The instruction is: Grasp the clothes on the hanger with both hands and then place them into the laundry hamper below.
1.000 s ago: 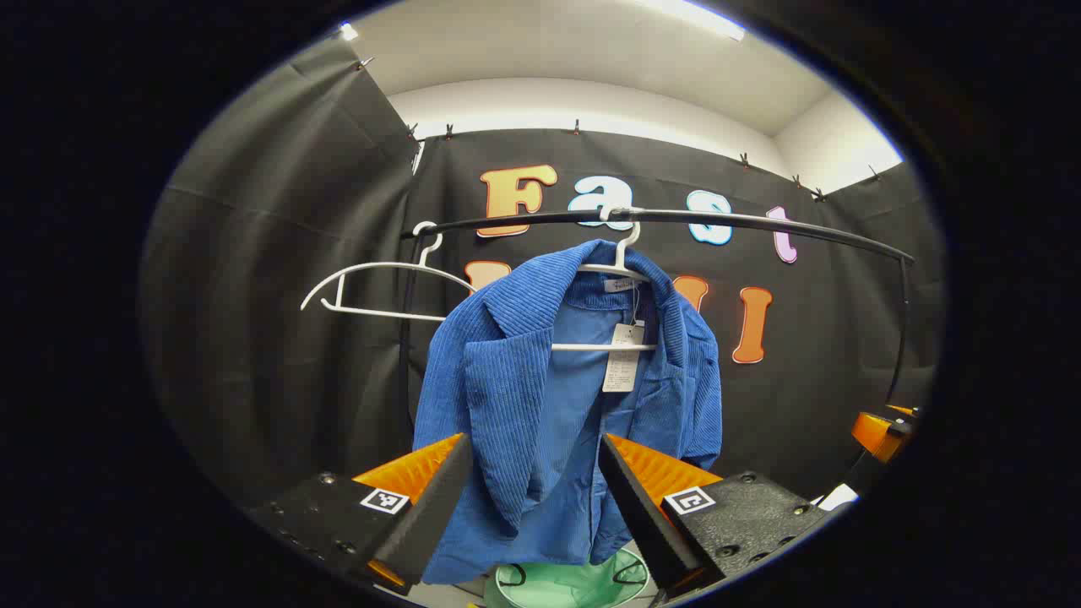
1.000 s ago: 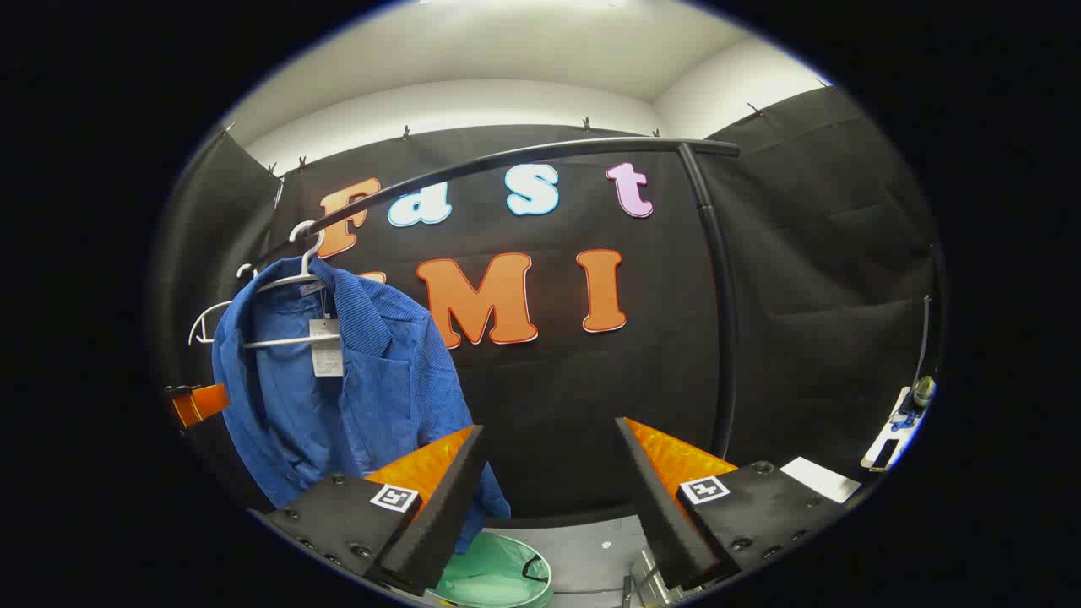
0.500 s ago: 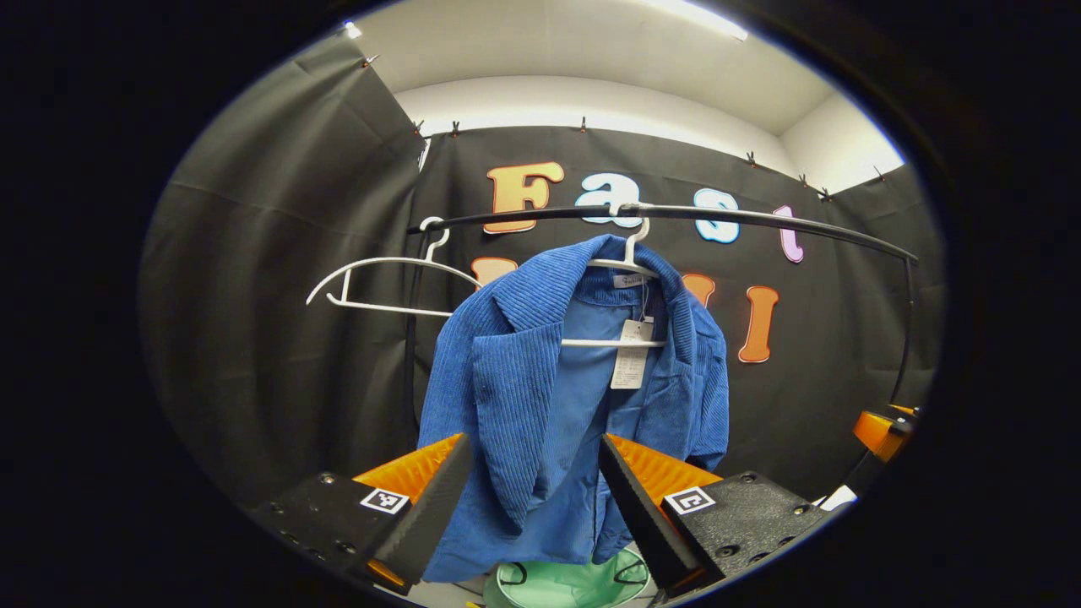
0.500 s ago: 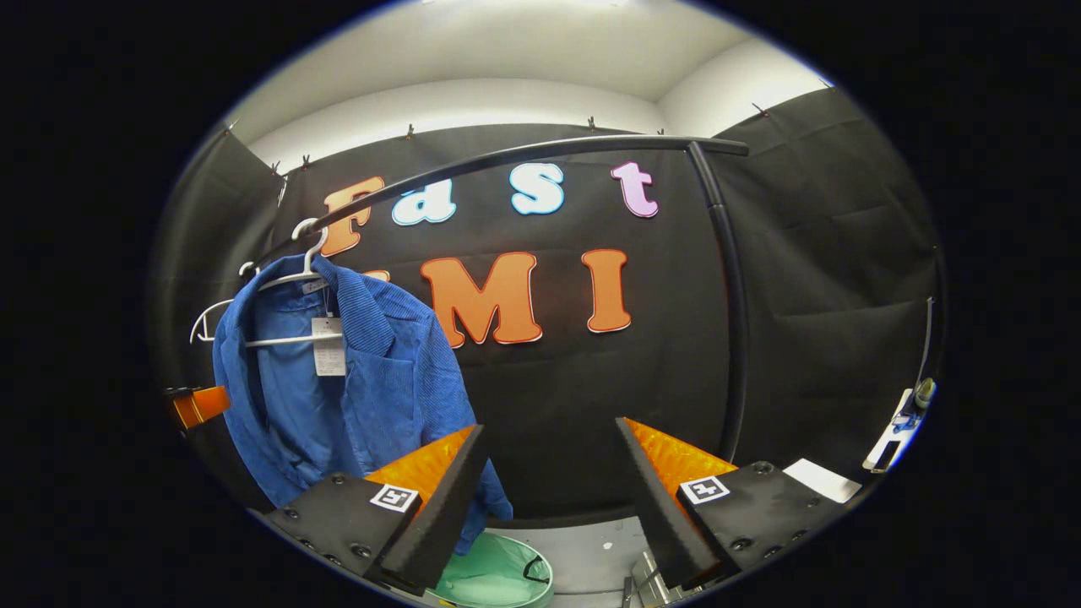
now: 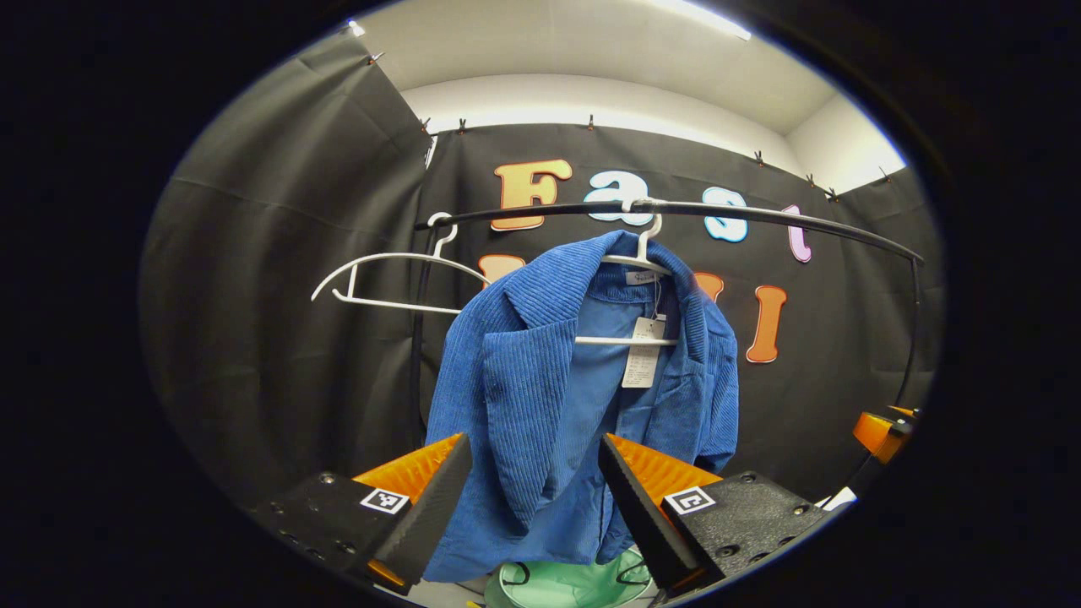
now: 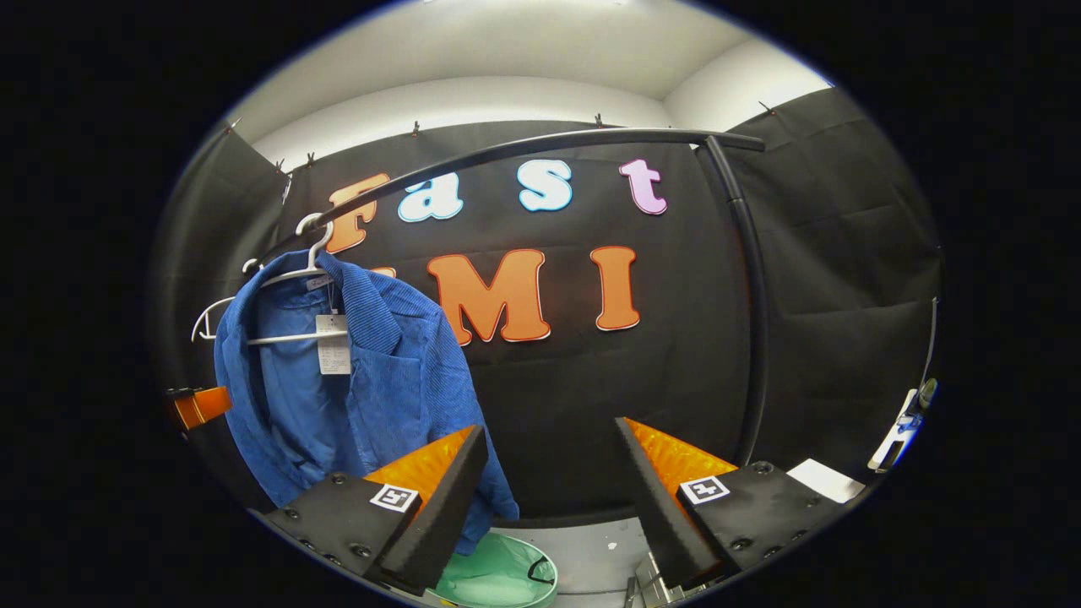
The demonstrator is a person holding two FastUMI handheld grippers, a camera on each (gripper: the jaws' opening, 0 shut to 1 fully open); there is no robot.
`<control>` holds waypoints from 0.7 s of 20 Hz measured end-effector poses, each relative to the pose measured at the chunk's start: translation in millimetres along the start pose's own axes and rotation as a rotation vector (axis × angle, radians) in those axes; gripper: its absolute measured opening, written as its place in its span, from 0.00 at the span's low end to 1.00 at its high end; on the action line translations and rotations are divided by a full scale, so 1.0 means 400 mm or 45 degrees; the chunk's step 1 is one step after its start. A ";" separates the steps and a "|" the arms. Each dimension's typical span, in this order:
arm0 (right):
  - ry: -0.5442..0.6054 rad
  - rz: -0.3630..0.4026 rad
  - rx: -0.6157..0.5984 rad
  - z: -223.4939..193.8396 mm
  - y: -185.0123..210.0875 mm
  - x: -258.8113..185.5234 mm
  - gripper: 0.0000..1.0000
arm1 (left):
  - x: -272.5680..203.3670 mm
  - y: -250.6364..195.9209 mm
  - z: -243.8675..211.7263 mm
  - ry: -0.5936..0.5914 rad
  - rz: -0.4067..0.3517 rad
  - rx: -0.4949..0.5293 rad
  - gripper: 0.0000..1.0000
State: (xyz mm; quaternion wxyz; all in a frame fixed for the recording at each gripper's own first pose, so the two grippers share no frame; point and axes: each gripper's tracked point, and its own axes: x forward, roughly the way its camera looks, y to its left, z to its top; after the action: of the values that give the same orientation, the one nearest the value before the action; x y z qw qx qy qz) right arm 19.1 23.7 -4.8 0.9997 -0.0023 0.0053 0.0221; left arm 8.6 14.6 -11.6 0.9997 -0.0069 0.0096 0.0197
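Jacket [image 5: 583, 397] shifted rightward, spare hanger [image 5: 397, 279] beside, hamper [image 6: 498, 578] below

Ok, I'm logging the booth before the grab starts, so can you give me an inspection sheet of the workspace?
Surface: pale floor under the rail.
Job's things: blue corduroy jacket with a paper tag hangs on a white plastic hanger from the black curved metal rail; mint-green round laundry hamper sits below it.
Clutter: a second, bare white hanger on the rail; a white sheet at lower right.
Grippers: left gripper open, fingers apart in front of the jacket, not touching it; right gripper open, off to the jacket's side.
Cables: nothing seen.
Surroundings: black cloth wall, white ceiling.
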 end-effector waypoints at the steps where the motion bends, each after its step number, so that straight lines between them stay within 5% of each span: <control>1: 0.002 0.010 0.002 0.000 0.010 0.003 0.89 | 0.003 0.003 -0.004 0.004 0.003 -0.001 0.92; 14: 0.055 0.306 0.047 -0.016 0.287 0.128 0.90 | 0.039 0.069 -0.008 0.022 0.068 0.024 0.92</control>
State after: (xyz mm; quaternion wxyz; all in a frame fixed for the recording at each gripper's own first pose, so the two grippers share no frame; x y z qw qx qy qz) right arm 65.0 140.6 -12.4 0.9894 0.0164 0.0277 0.1418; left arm 22.9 42.9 -15.3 0.9988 0.0027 0.0186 0.0463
